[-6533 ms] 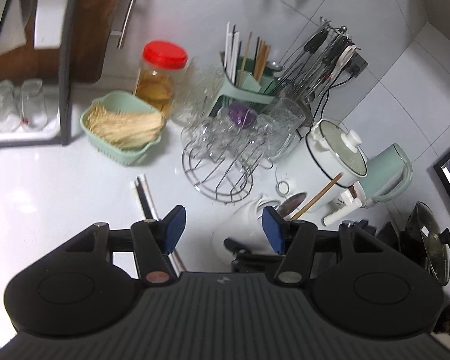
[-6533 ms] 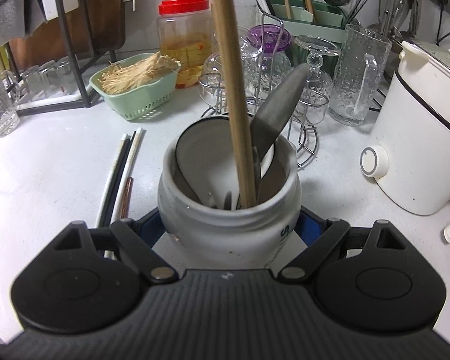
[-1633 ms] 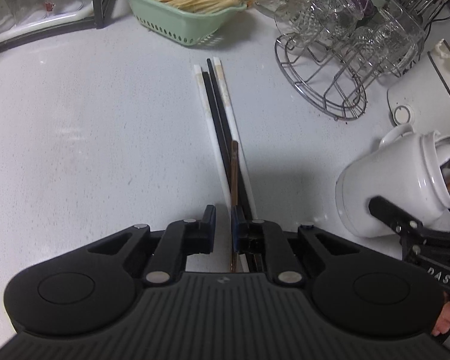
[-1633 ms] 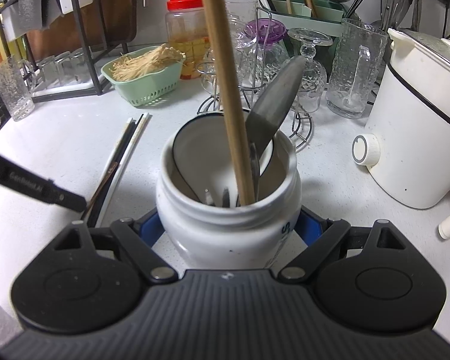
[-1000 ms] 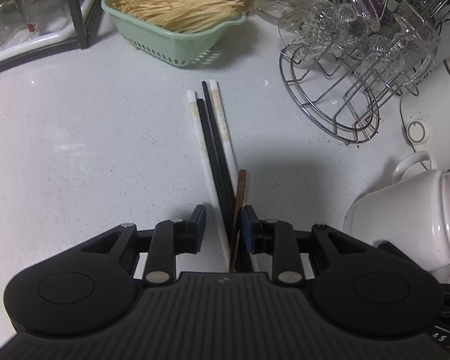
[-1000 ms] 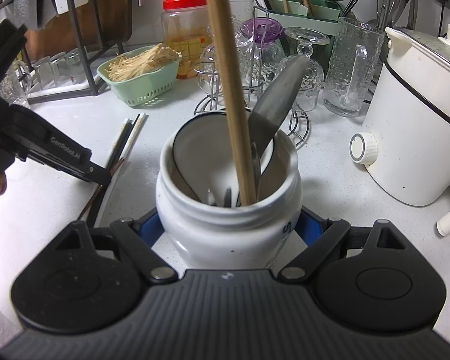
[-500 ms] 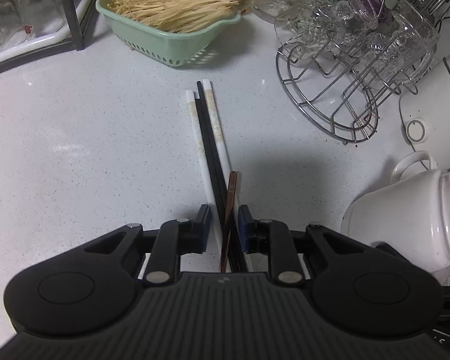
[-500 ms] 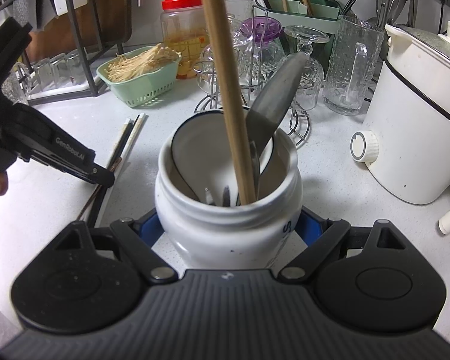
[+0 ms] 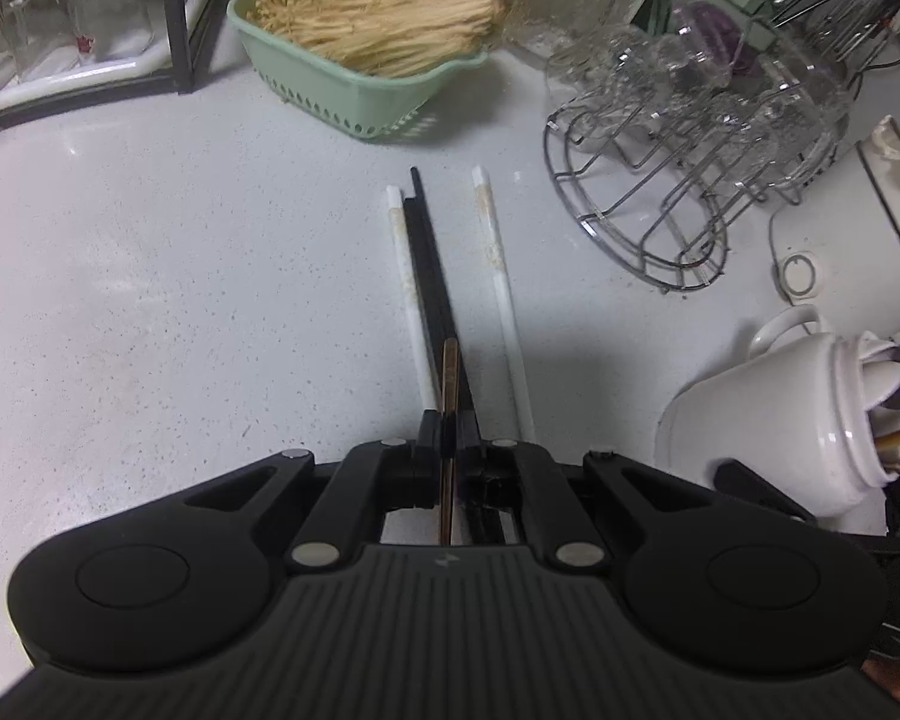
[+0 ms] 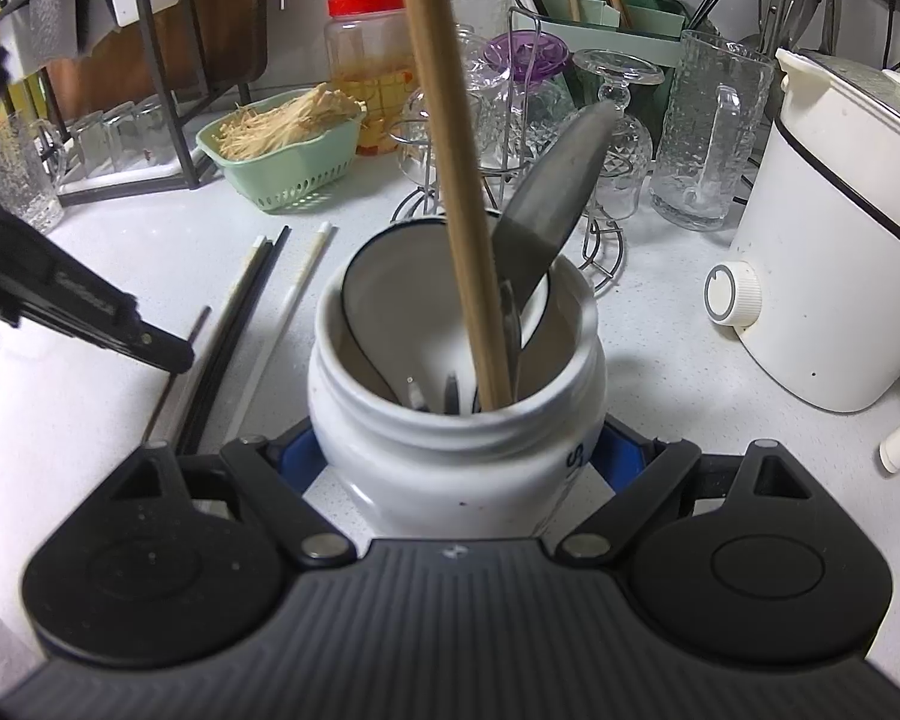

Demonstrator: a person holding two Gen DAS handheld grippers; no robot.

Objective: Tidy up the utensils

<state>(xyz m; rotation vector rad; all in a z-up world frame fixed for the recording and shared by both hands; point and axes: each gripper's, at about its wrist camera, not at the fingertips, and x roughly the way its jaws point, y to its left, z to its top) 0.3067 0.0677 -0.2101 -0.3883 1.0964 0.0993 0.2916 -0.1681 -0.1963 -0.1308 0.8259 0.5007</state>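
Observation:
On the white counter lie a black pair of chopsticks (image 9: pixel 426 264), a white chopstick (image 9: pixel 405 276) beside them and a second white one (image 9: pixel 498 276) apart to the right. My left gripper (image 9: pixel 449 438) is shut on a thin brown chopstick (image 9: pixel 450 372) that rests over the black pair. My right gripper (image 10: pixel 459 450) is shut on a white ceramic jar (image 10: pixel 390 468), which holds a long wooden stick (image 10: pixel 450 168), a grey spoon (image 10: pixel 552 204) and some cutlery. In the right wrist view the left gripper (image 10: pixel 174 357) reaches in from the left over the chopsticks (image 10: pixel 240 312).
A green basket of pale strands (image 9: pixel 360 60) stands behind the chopsticks. A wire rack of glasses (image 9: pixel 678 180) is at the right, a white cooker (image 10: pixel 840 240) beyond it. A black shelf with tumblers (image 9: pixel 60 30) fills the far left. A red-lidded jar (image 10: pixel 369 60) stands at the back.
The left jaws have closed onto the brown chopstick. One white chopstick has been pushed off to the right of the bundle. The right gripper and jar have not moved.

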